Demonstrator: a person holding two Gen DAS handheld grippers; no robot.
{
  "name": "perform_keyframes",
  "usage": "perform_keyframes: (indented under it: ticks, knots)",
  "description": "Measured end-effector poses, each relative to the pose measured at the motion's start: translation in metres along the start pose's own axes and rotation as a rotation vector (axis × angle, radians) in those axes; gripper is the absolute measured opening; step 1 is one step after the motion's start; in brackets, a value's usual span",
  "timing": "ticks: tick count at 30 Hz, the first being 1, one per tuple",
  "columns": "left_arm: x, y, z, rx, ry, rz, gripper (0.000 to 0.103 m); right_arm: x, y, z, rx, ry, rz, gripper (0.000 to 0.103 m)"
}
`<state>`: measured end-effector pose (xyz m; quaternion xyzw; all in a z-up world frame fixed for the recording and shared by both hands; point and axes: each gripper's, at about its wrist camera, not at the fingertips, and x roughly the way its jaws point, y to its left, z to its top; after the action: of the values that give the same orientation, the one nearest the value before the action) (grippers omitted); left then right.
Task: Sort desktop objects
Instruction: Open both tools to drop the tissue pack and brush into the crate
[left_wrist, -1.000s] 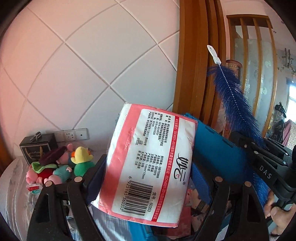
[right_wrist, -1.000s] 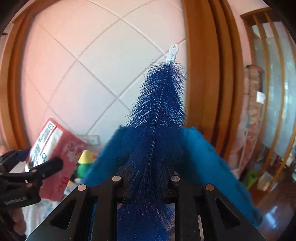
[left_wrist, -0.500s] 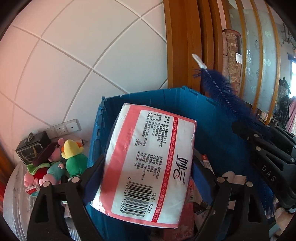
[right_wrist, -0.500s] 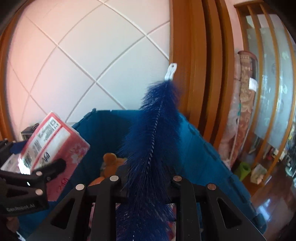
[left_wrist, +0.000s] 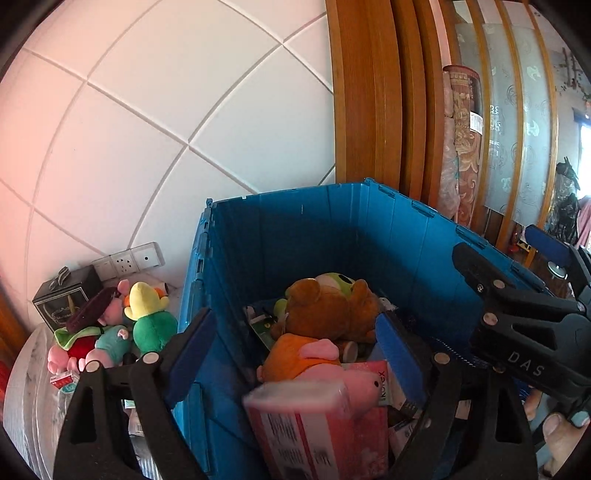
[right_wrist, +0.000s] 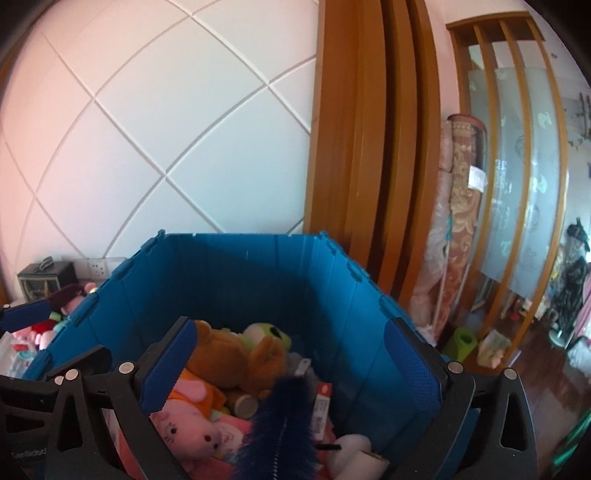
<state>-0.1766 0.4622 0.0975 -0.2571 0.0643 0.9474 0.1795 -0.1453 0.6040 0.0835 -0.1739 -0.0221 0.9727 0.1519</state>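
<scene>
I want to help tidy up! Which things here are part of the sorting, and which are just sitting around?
Part of the sorting:
blue crate
tissue pack
blue brush
brown teddy
pink pig toy

Just lying about:
wall socket
black box
rolled carpet

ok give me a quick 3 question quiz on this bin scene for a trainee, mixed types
1. True or false: the right gripper grips the blue brush.
2. Where does the tissue pack lie? A) on the tabletop B) in the blue bin C) clamped by the left gripper
3. Fill in: the brown teddy bear lies ____ the bin.

Key: 1 false, its fingers stand wide apart; 2 B; 3 inside.
</scene>
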Motion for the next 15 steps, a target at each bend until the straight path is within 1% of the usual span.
perform_keyframes:
  ticks: [3,4,6,11,13,15]
  knots:
    - [0.000,0.003,-0.001,-0.009,-0.002,0.000,0.088,-0.010,0.004,-0.003,-0.012,-0.063,-0.051,0.103]
    - [0.000,0.003,-0.001,-0.006,0.000,0.004,0.088,-0.010,0.005,-0.005,-0.014,-0.067,-0.061,0.103]
    - [0.000,0.001,-0.002,0.006,-0.004,0.000,0.088,-0.007,0.003,-0.011,-0.010,-0.048,-0.075,0.103]
    - [-0.004,0.000,-0.003,0.012,-0.031,0.012,0.088,-0.002,-0.006,-0.013,0.048,-0.031,-0.032,0.103]
    - [-0.004,0.000,-0.003,0.008,-0.036,0.014,0.088,-0.002,-0.009,-0.015,0.074,-0.031,-0.037,0.103]
    - [-0.004,0.001,-0.003,0.002,-0.037,0.015,0.088,0.000,-0.011,-0.017,0.094,-0.009,-0.035,0.103]
